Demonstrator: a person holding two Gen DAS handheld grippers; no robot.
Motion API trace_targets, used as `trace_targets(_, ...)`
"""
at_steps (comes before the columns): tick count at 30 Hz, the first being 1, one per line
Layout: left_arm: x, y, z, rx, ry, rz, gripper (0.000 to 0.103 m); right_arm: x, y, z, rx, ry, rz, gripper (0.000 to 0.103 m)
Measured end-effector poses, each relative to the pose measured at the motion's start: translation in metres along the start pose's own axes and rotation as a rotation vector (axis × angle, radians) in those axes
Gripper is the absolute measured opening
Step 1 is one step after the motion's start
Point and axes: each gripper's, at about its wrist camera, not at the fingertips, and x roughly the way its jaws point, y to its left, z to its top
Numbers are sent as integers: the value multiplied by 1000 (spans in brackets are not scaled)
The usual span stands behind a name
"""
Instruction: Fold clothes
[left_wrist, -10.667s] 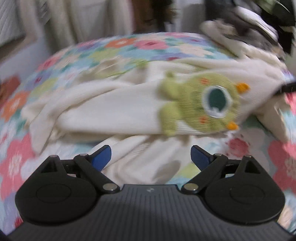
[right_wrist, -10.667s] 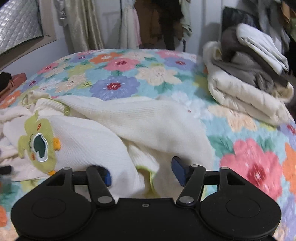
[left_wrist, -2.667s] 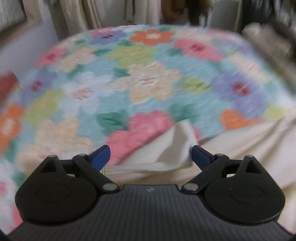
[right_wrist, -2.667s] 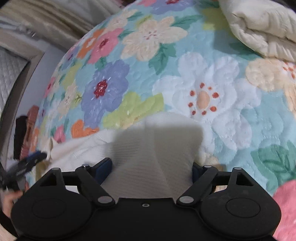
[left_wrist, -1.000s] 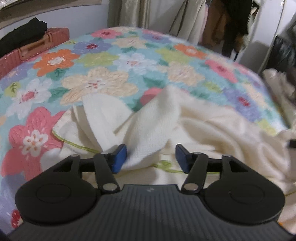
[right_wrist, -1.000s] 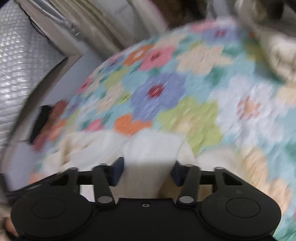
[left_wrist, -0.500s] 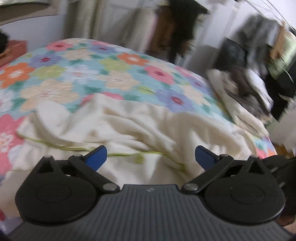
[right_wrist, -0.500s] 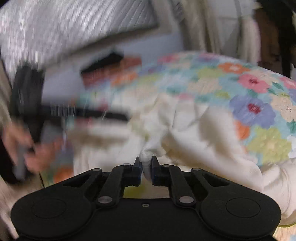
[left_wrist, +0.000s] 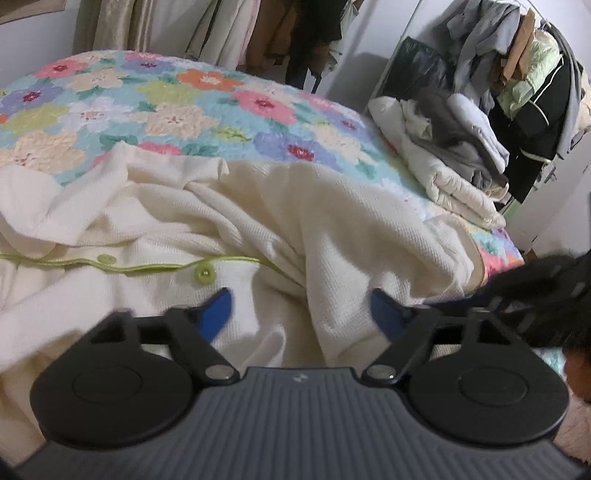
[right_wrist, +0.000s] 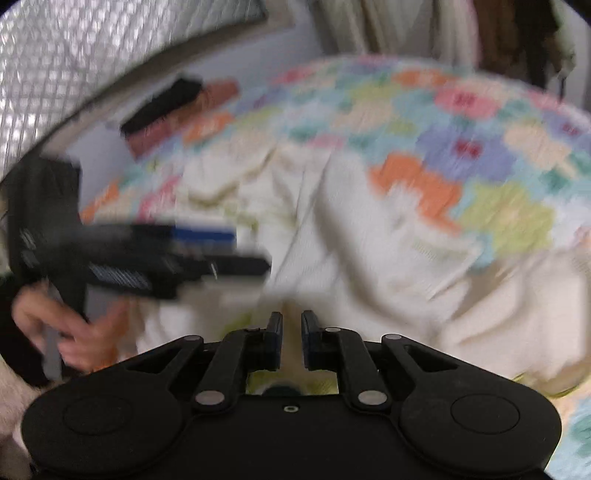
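Far half of the floral quilted bed (left_wrist: 155, 88) lies bare; a stack of folded cream and grey bedding (left_wrist: 450, 155) blocks its right edge.

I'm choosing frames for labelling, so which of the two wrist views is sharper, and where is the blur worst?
Left wrist view: mostly sharp; the cream cardigan weave and its green button read clearly, with blur only on the left gripper fingers and the dark shape at right. Right wrist view: motion-smeared throughout; the quilt flowers streak, only the right gripper stays crisp.
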Motion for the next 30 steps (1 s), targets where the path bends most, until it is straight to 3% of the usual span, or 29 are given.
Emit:
trace_targets(3, 4, -2, -2, 15, 6, 11, 56, -25, -15, 1, 55, -92, -39, 21)
trace_targets(6, 7, -5, -4, 25, 8, 6, 56, -26, -39, 1, 92, -104, -103, 32)
trace_targets(8, 6, -7, -4, 29, 0, -15, 56, -21, -44, -3, 69, -77, -173, 53)
trace_targets(10, 6, -10, -3, 40, -1, -7, 57, -12, -50, -7, 44, -50, -210, 61)
trace_targets(14, 5, -12, -4, 38, -15, -31, 67, 10, -58, -9, 59, -23, -157, 61)
trace_targets(16, 5, -12, -4, 31, -14, -39, 73, 16, -53, -8, 26, -29, -140, 54)
trace_targets(17, 4, -15, -4, 50, -16, -27, 73, 19, -49, -6, -8, -27, -148, 39)
trace_targets(20, 4, -22, -6, 107, -24, 7, 74, 20, -41, -6, -60, -18, -195, 16)
trace_targets(23, 3, -22, -6, 83, -29, -81, 74, 13, -32, -6, -128, -39, -288, 13)
trace_targets(25, 2, -27, -7, 117, -40, -68, 74, 6, -26, -5, -178, -54, -352, 13)
trace_targets(30, 1, -41, -12, 199, -58, -52, 72, -6, -30, -2, -171, -111, -358, 11)
